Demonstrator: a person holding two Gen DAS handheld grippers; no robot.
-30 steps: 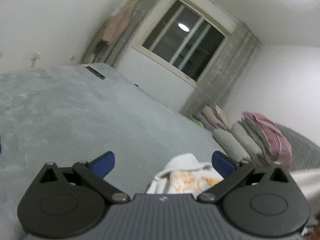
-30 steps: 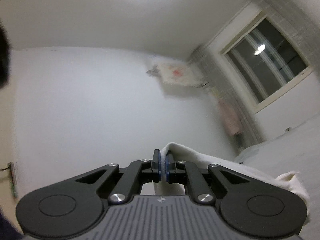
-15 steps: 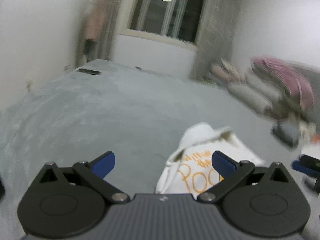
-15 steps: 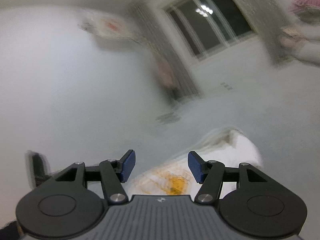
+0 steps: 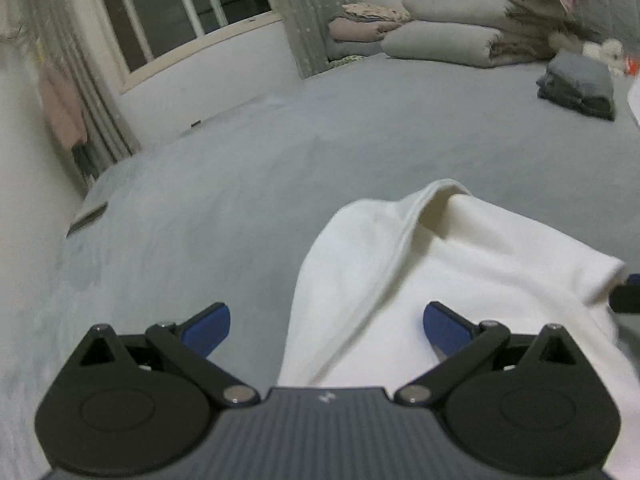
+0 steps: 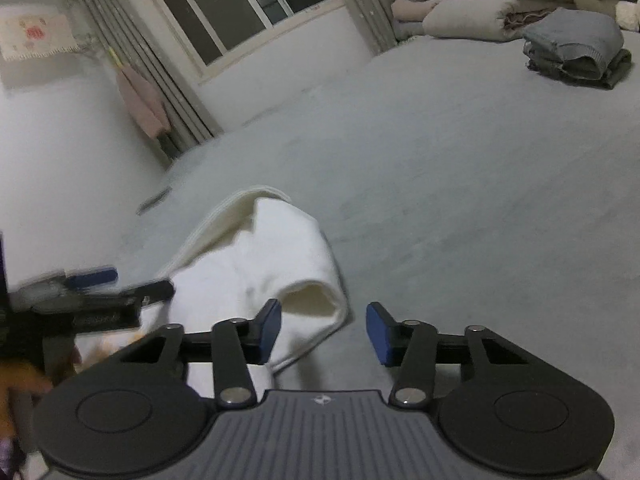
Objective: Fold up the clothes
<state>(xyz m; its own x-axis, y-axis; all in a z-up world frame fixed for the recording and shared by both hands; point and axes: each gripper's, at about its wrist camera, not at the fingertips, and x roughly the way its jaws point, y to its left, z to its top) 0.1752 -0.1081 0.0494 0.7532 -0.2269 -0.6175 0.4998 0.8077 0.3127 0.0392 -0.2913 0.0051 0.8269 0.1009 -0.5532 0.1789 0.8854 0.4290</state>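
Blue-padded left gripper [image 5: 326, 324] sits at the bottom of its frame, jaws spread wide, holding nothing. Its right pad hangs over the crumpled white cotton garment [image 5: 452, 280], which lies bunched on the grey bed cover [image 5: 248, 168] in the lower right. Right gripper [image 6: 323, 330] is open too, garment [image 6: 260, 268] just left of its left pad, lower centre. Further back, a folded grey sweater [image 6: 576, 50] sits upper right, with stacked grey and pink quilts [image 5: 460, 20] behind it, near the dark window [image 6: 240, 4].
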